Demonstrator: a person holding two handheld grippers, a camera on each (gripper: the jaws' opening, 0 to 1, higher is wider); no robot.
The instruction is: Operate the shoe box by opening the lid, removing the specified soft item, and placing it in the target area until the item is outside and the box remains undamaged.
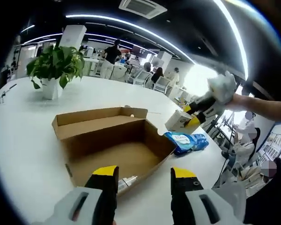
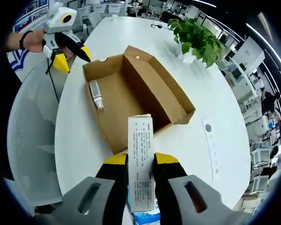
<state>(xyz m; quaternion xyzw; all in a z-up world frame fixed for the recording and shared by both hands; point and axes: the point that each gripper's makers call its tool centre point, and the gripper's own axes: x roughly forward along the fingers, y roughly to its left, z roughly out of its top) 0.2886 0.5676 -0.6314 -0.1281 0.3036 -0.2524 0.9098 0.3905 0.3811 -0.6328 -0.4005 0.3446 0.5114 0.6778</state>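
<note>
Cardboard shoe box [image 2: 131, 98] lies open on the white table [image 2: 215, 108]. Right gripper [image 2: 140, 161], raised above it, clamps a white printed carton [image 2: 140, 154] between its jaws. Left gripper [image 2: 71, 54], at ten o'clock, hovers with jaws parted, empty. A tube [image 2: 96, 95] remains inside.

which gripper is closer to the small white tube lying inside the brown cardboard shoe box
Left. The left gripper hovers open just outside the box wall beside the tube; the right gripper, clamping a white carton, is above the opposite side.
</note>
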